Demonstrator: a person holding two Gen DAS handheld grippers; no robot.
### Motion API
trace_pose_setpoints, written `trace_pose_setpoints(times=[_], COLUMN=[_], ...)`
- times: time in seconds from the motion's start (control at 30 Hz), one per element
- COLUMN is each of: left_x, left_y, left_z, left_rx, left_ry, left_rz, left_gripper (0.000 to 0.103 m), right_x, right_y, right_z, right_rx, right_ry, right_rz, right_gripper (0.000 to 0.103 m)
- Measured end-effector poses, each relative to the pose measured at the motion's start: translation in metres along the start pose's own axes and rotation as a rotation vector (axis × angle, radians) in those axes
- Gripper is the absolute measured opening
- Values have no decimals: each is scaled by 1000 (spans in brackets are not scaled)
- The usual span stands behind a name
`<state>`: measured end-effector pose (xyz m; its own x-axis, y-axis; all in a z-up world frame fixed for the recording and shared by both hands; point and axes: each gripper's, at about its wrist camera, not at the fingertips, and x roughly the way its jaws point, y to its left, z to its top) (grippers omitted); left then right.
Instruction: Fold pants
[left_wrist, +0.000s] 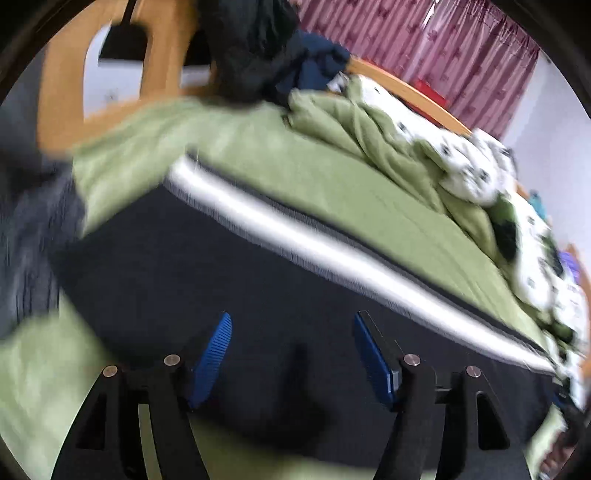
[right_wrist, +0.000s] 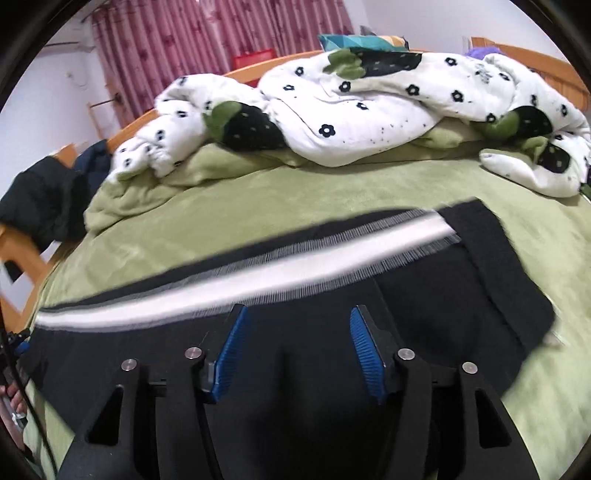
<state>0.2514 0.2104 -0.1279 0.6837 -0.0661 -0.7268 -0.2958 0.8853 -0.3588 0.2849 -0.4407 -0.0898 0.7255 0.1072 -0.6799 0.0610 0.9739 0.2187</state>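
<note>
The black pants (right_wrist: 461, 291) lie spread flat on the green bedsheet (right_wrist: 295, 192), a broad white side stripe (right_wrist: 229, 280) running along their length and ending just short of the dark waistband end at the right of the right wrist view. The right gripper (right_wrist: 297, 350) hangs low over the dark cloth near the stripe, its blue ribbed pads (right_wrist: 364, 350) standing apart with nothing pinched between them — released, the fabric only showing beneath the gap. In the left wrist view the same garment (left_wrist: 207, 266) crosses the frame on a slant, its stripe (left_wrist: 332, 258) blurred, and the left gripper (left_wrist: 291, 354) is likewise released, blue pads (left_wrist: 212, 354) spread wide over the black cloth without clamping it. Whether either set of fingertips brushes the fabric cannot be told through the blur. Beyond the pants, a rumpled white quilt with black flower prints (right_wrist: 369, 110) is heaped along the far side of the bed over a bunched green blanket (right_wrist: 155, 184). A pile of dark clothing (right_wrist: 40, 192) sits at the bed's corner by the wooden bed frame (left_wrist: 402, 88), and pink curtains (right_wrist: 207, 40) hang behind — a small red object (right_wrist: 255, 57) just in front of them.
</note>
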Motion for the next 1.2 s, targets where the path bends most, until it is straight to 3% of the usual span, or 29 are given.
trace_pose_setpoints(times=[0.17, 0.23, 0.43, 0.53, 0.57, 0.6, 0.67, 0.7, 0.77, 0.87, 1.0, 1.2], left_x=[-11, -5, 33, 49, 53, 56, 59, 60, 51, 19, -21, -87], left_y=[43, 51, 58, 63, 64, 66, 62, 58, 47, 33, 20, 10], left_z=[-68, -77, -44, -26, -23, -18, -10, -8, -8, -11, -28, -109], left_rx=[-129, -157, -267, -314, -329, -343, -307, -279, -211, -116, -28, 80], left_ry=[124, 100, 80, 52, 43, 28, 7, 10, -19, -55, -25, 71], left_rz=[-119, -145, -190, -151, -146, -136, -90, -73, -39, -20, -30, -105], left_gripper=[66, 66, 62, 44, 39, 37, 16, 14, 11, 11, 11, 11], right_x=[-32, -29, 4, 29, 36, 45, 63, 67, 63, 25, -21, -92], right_y=[-39, -56, -85, -93, -95, -96, -102, -104, -106, -102, -110, -156], right_z=[-58, -75, -70, -52, -47, -39, -24, -19, -15, -9, -12, -52], right_rx=[48, 112, 280, 336, 345, 350, 376, 397, 422, 428, 420, 374], right_ry=[41, 65, 58, 49, 45, 36, 37, 35, 20, -63, -69, -16], right_rz=[-11, -4, 69, 58, 56, 41, 13, 22, 21, 71, 85, 48], right_gripper=[69, 69, 69, 69, 66, 52, 28, 20, 16, 13, 13, 13])
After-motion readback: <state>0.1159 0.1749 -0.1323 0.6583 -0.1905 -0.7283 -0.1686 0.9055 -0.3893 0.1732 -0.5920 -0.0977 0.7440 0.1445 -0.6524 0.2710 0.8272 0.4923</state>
